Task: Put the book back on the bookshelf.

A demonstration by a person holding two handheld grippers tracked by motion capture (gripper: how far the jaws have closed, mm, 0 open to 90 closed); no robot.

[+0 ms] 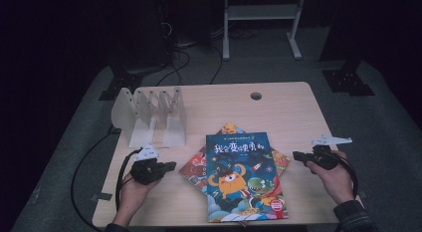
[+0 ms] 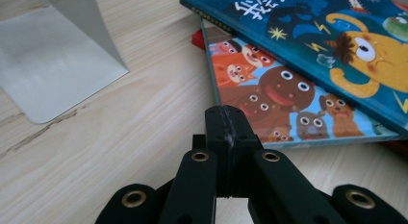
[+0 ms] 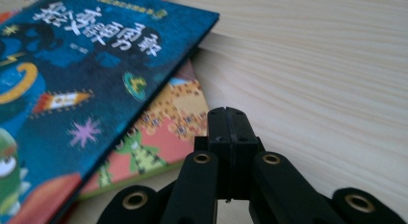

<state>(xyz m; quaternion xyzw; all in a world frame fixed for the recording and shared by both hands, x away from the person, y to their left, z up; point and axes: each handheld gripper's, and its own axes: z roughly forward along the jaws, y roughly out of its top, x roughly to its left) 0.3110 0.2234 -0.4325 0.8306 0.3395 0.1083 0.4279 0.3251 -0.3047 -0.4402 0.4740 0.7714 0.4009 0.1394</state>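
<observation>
Glossy, stiff blue book [image 1: 244, 174] should slide easily; pinch its edge. Both grippers, left [image 1: 171, 166] and right [image 1: 296, 155], are closed, empty.

The high view is dim and soft: the room behind the tabletop [image 1: 278, 100] sinks into near black, while the pale wood catches even light from above, with faint shadows beside the white file rack [image 1: 152, 115]. Detail there is coarse and slightly blurred. Both gripper views are brighter and warmer. In them the near jaws look sharp, the wood grain is crisp up close, and the blue picture book [image 3: 72, 75] softens toward the frame edges.
</observation>
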